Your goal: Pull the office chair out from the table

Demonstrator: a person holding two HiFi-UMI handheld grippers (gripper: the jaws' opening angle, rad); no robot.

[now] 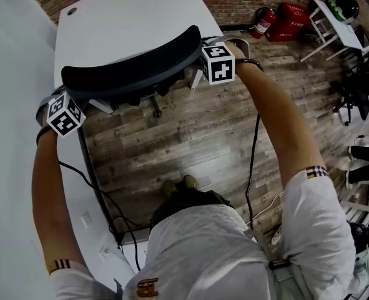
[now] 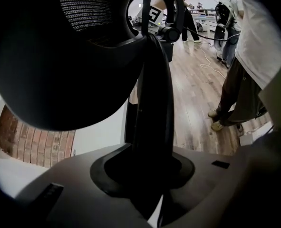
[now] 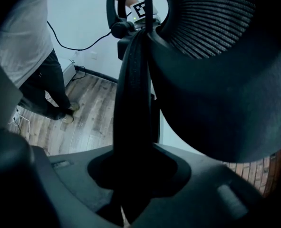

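Note:
The office chair's black curved backrest (image 1: 134, 67) stands tucked against the white table (image 1: 128, 17). My left gripper (image 1: 60, 105) sits at the backrest's left end and my right gripper (image 1: 216, 58) at its right end, both pointing steeply down. In the left gripper view the backrest's dark rim (image 2: 152, 103) runs straight through the left gripper (image 2: 147, 175), filling its gap. The right gripper view shows the same: the rim (image 3: 133, 103) passes between the jaws of the right gripper (image 3: 133, 175). Black mesh (image 3: 211, 27) fills much of both views. The fingertips themselves are hidden.
Wood-plank floor (image 1: 190, 142) lies behind the chair, where the person's shoes (image 1: 178, 185) stand. Cables (image 1: 253, 161) hang from both grippers. A white wall (image 1: 9, 74) is on the left. A red fire extinguisher (image 1: 263, 21), a white stool (image 1: 331, 24) and dark equipment (image 1: 359, 89) stand at right.

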